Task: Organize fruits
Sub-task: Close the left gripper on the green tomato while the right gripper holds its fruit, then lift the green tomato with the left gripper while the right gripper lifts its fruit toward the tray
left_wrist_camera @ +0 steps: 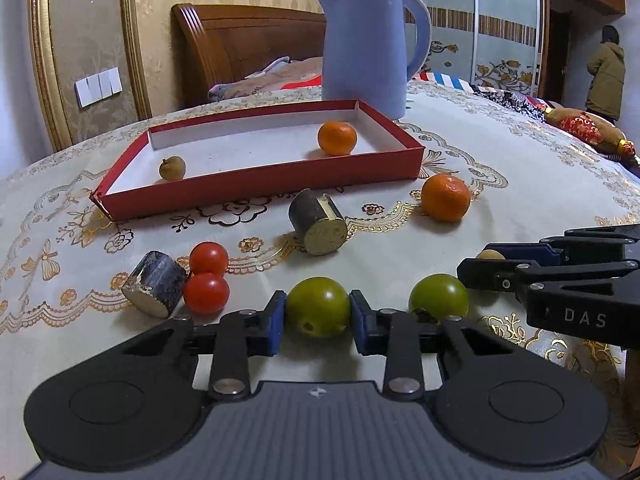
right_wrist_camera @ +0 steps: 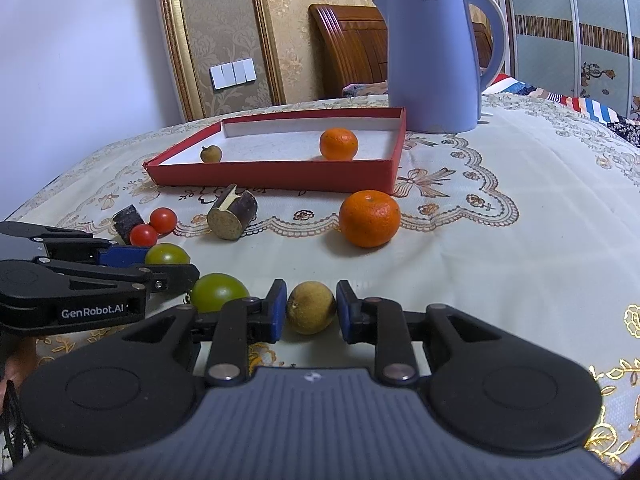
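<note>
**Both claws closed on fruit beside the red tray**

A bedroom table under an embroidered cloth (left_wrist_camera: 500,152) fills both views. At upper centre, the shallow red tray (left_wrist_camera: 260,184) holds one mandarin (left_wrist_camera: 337,138) and one longan (left_wrist_camera: 172,168); a blue kettle (left_wrist_camera: 368,40) stands behind it. At lower centre, the left gripper (left_wrist_camera: 318,312) pinches a green tomato (left_wrist_camera: 318,306). The right gripper (right_wrist_camera: 311,308) clamps a second longan (right_wrist_camera: 310,307). Another mandarin (right_wrist_camera: 369,218) lies outside the tray.

Bedroom with gold-patterned wallpaper

A carved wooden headboard (left_wrist_camera: 224,40) stands behind the surface; a white switch panel (left_wrist_camera: 98,86) hangs between gilt frames, patterned sliding wardrobe doors (left_wrist_camera: 480,20) at right.
</note>
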### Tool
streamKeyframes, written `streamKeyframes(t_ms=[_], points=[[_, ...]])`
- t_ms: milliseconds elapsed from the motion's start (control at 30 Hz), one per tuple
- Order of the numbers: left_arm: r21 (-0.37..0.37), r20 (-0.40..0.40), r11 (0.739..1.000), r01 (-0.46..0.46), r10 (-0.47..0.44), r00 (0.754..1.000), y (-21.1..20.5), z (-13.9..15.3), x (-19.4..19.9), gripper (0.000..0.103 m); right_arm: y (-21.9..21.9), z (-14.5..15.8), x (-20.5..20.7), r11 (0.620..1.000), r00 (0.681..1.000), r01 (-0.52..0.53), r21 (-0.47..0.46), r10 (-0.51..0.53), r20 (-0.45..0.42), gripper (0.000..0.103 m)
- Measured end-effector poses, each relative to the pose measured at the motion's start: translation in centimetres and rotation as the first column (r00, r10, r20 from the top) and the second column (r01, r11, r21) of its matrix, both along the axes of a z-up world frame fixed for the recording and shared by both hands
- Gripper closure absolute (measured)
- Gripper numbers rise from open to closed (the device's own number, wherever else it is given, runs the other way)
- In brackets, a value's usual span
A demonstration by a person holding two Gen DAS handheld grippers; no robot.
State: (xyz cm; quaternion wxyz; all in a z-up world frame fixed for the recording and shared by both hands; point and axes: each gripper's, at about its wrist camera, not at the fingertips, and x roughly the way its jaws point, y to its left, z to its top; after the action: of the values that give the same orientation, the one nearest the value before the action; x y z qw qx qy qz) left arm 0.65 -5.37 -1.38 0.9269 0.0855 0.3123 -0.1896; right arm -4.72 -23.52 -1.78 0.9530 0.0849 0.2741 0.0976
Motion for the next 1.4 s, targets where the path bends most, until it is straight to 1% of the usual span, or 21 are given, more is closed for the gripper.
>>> streamKeyframes(t_ms=[300,467,600,967,1167,1300,1400], points=[[-0.015,0.027,0.999,-0.039,0.039,0.999,0.6,0.2,-0.1,0.07,0.0,0.0,0.0,1.0,1.0,0.003,-0.005,-0.003,0.003,0.078],[-0.031,0.038,0.998,-0.051,0.052,0.998,1.0,0.4,-0.2,0.07,0.0,0.1,-0.1,1.0,1.0,0.015,-0.009,-0.015,0.012,0.078],[-0.029,0.057,0.997,-0.065,0.066,0.996,1.1,0.5,-0.3,0.07,0.0,0.1,-0.3,0.999,0.999,0.031,-0.008,-0.031,0.024,0.078],[-0.054,0.063,0.995,-0.082,0.085,0.994,1.7,0.8,-0.3,0.07,0.2,0.2,-0.3,0.998,0.998,0.049,-0.029,-0.049,0.026,0.078],[-0.063,0.064,0.994,-0.089,0.093,0.994,1.9,0.8,-0.3,0.07,0.4,0.3,-0.2,0.996,0.997,0.075,-0.055,-0.074,0.02,0.078],[-0.071,0.064,0.992,-0.104,0.108,0.992,2.2,0.9,-0.2,0.07,0.6,0.8,0.2,0.995,0.997,0.081,-0.054,-0.08,0.02,0.078],[-0.091,0.067,0.988,-0.127,0.134,0.989,2.6,1.1,-0.1,0.07,1.1,1.6,0.3,0.995,0.996,0.08,-0.059,-0.077,0.045,0.078]])
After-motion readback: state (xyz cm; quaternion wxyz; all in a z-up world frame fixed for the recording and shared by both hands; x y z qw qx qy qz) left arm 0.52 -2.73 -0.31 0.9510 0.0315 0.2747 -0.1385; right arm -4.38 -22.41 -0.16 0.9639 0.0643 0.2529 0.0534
